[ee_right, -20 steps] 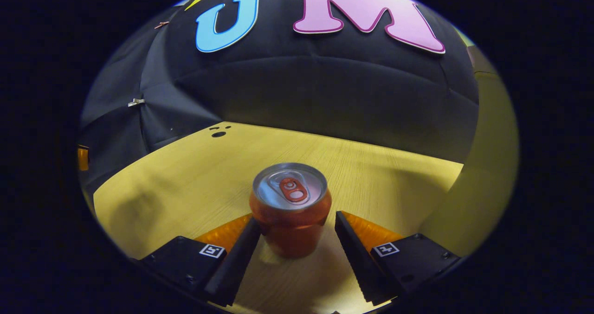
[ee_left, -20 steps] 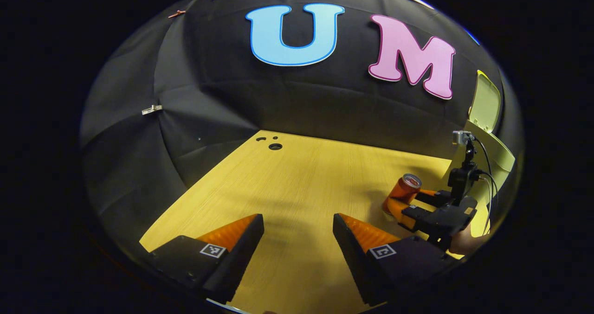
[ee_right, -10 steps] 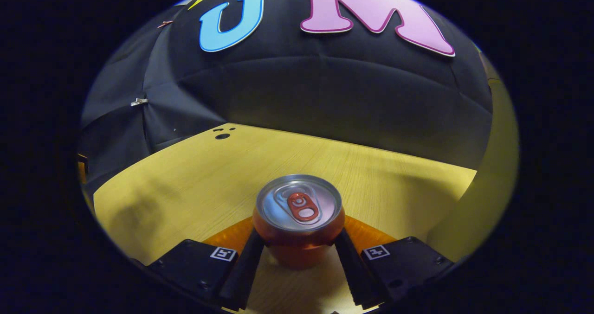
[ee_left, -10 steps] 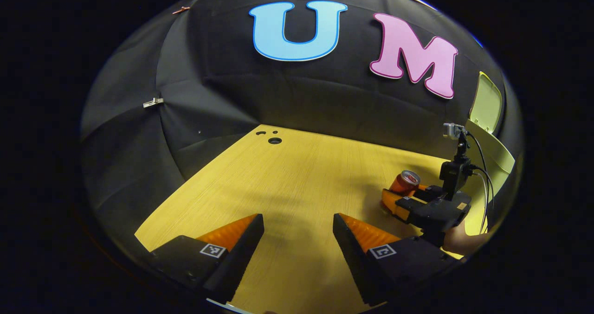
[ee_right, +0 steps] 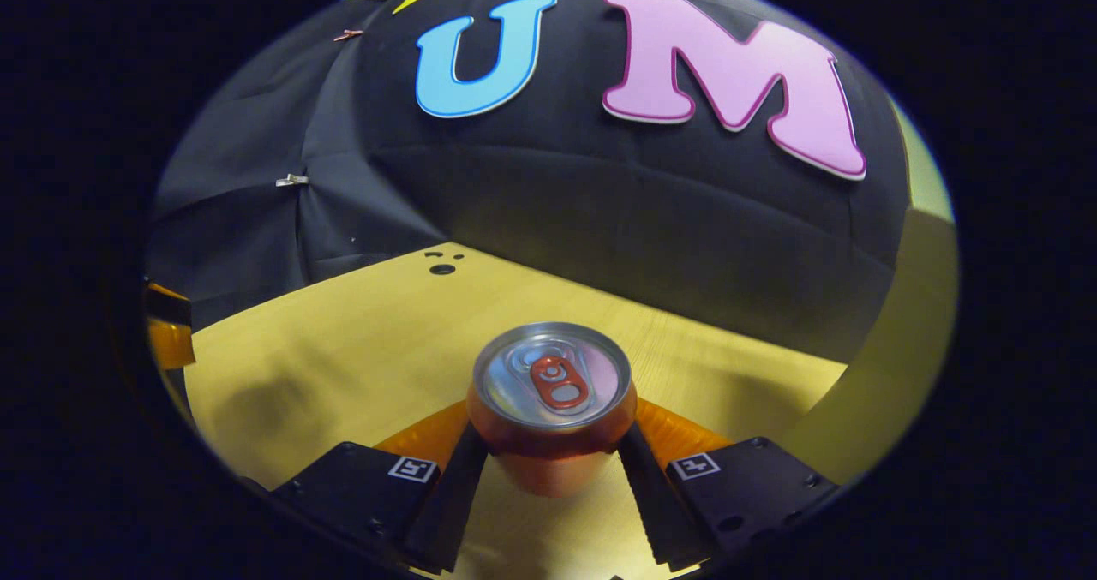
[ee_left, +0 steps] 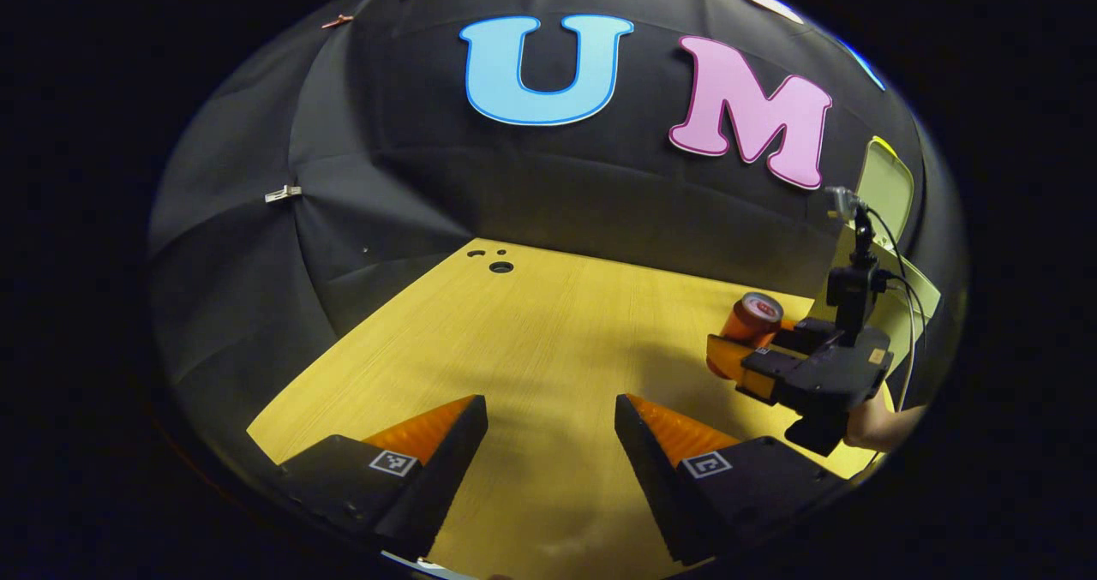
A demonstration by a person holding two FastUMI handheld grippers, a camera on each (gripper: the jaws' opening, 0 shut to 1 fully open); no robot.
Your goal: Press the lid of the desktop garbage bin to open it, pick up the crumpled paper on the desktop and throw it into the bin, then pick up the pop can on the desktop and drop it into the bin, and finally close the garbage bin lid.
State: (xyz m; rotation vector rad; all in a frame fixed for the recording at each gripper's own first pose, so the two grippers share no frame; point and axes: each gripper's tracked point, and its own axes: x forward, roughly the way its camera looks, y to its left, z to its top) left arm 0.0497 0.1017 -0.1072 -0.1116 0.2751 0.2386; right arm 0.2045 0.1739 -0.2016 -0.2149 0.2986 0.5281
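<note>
Your right hand-held gripper (ee_right: 548, 469) is clamped on the can (ee_right: 553, 409), both fingers pressing its sides, above the table (ee_right: 343, 349). The left gripper view adds the bin (ee_left: 900, 306) at the table's far right corner, lid (ee_left: 887, 190) up, just beyond the can. Your left hand-held gripper (ee_left: 551, 443) hangs spread, holding nothing.

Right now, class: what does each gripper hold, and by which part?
The right gripper clamps the pop can by its side wall, just below the rim. The left gripper is open and holds nothing.
</note>
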